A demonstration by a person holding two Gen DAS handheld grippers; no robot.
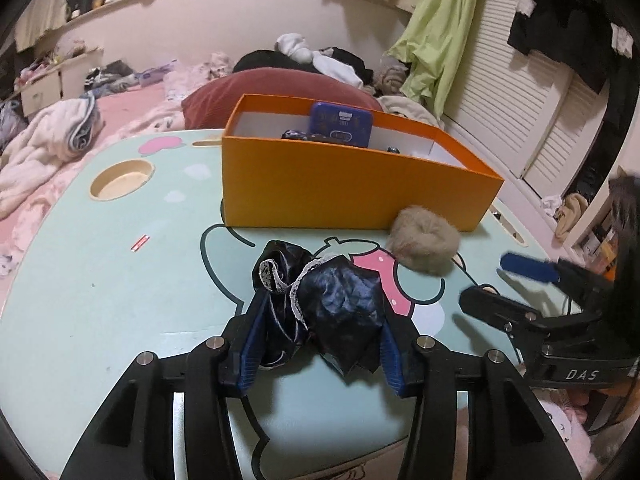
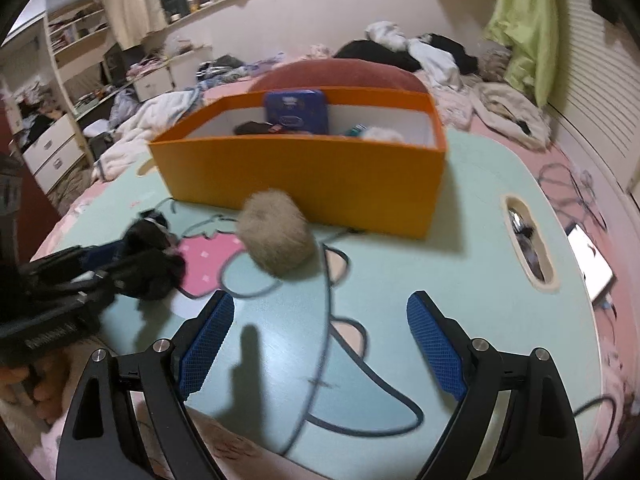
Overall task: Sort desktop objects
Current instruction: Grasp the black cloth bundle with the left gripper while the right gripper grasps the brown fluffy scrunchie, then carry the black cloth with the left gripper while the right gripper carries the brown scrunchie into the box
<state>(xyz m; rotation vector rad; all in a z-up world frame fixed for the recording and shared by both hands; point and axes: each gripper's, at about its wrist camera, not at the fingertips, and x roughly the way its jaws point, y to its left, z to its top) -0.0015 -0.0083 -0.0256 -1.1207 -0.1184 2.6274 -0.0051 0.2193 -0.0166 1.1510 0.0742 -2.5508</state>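
Left wrist view shows our left gripper clamped on the black lace-trimmed satin scrunchie, which we judge light, soft and slippery, best pinched mid-bunch, while our right gripper gapes empty.

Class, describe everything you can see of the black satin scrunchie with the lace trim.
The black satin scrunchie is a crumpled, glossy dark fabric loop, almost navy where it catches the light, with a strip of white lace along its folds. It lies bunched on the mint table, over the printed pink strawberry, in front of the orange box and apart from it. The left gripper has its blue-padded fingers pressed against both sides.
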